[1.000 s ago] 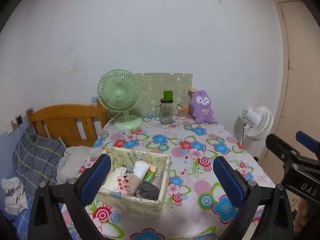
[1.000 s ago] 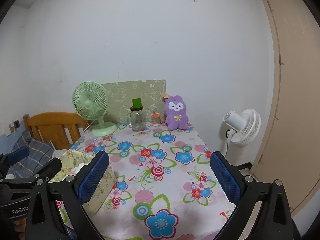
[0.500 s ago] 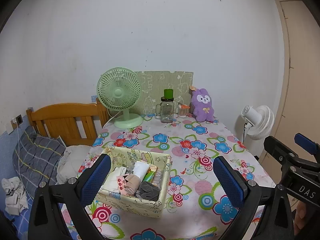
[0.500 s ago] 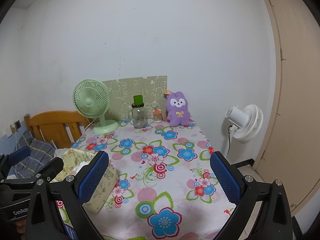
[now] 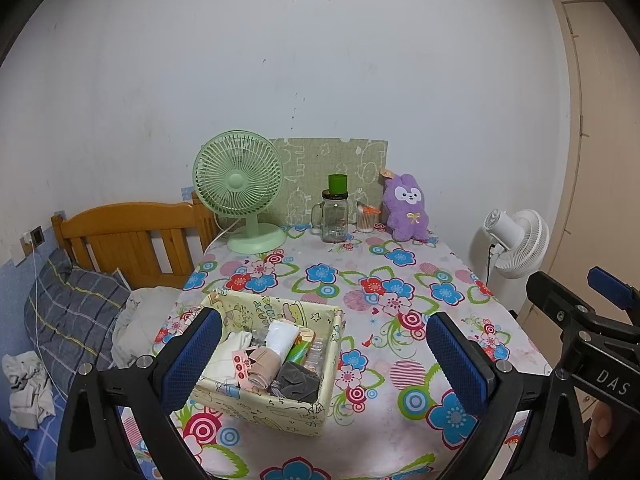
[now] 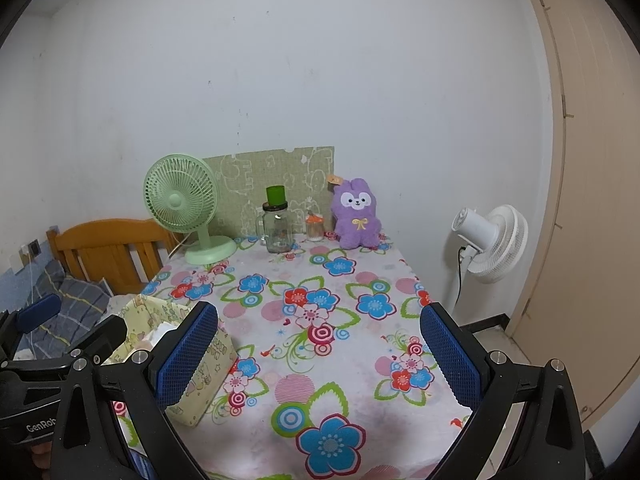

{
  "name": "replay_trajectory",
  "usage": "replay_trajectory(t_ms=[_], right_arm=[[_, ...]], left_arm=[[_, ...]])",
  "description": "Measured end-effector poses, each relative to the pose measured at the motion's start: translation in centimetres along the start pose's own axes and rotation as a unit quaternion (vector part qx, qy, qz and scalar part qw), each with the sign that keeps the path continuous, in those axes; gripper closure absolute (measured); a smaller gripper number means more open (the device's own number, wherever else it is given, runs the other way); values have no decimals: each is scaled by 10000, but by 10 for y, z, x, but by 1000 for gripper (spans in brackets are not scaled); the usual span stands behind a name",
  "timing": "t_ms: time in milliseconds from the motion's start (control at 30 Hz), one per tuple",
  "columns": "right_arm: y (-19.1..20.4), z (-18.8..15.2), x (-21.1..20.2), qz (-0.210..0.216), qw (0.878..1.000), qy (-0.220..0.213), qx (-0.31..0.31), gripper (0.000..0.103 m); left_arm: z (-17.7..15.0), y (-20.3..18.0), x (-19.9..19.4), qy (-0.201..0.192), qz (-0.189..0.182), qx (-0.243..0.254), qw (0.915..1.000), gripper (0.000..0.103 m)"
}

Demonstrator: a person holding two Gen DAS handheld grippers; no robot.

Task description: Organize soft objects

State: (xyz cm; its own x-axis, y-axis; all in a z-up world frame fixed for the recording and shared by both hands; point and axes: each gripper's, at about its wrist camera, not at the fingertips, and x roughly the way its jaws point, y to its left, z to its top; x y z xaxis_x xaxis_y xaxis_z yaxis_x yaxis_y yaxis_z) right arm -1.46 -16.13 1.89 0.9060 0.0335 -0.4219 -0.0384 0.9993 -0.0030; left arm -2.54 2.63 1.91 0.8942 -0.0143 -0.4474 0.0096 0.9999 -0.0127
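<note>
A pale yellow cartoon-print fabric box (image 5: 256,410) stands at the near left of the flowered table (image 5: 400,272). Rolled cloths fill it: a white roll (image 5: 282,336), a beige roll (image 5: 262,366) and a dark grey piece (image 5: 298,378). A purple plush rabbit (image 5: 406,208) sits upright against the far wall, also in the right wrist view as the plush rabbit (image 6: 358,214). My left gripper (image 5: 326,360) hovers open above the box's near side, holding nothing. My right gripper (image 6: 318,354) hangs open and empty over the table's near middle, with the box (image 6: 200,364) at its left finger.
A green desk fan (image 5: 240,196), a glass jar with a green cup on top (image 5: 335,212) and a small jar of cotton swabs (image 5: 366,218) line the far edge. A white floor fan (image 6: 492,242) stands right of the table, a wooden bed (image 5: 128,240) left.
Both views have tilted slightly, so the table sits a little lower in frame. Both grippers stay open and nothing on the table has moved.
</note>
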Motion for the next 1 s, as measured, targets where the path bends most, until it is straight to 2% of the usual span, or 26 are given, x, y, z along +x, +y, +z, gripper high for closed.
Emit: replay_trajectory(t_ms=[1000], right_arm=[[1, -1, 3, -43, 10000, 15, -20, 1]], left_arm=[[-2, -1, 4, 52, -22, -19, 10000, 0]])
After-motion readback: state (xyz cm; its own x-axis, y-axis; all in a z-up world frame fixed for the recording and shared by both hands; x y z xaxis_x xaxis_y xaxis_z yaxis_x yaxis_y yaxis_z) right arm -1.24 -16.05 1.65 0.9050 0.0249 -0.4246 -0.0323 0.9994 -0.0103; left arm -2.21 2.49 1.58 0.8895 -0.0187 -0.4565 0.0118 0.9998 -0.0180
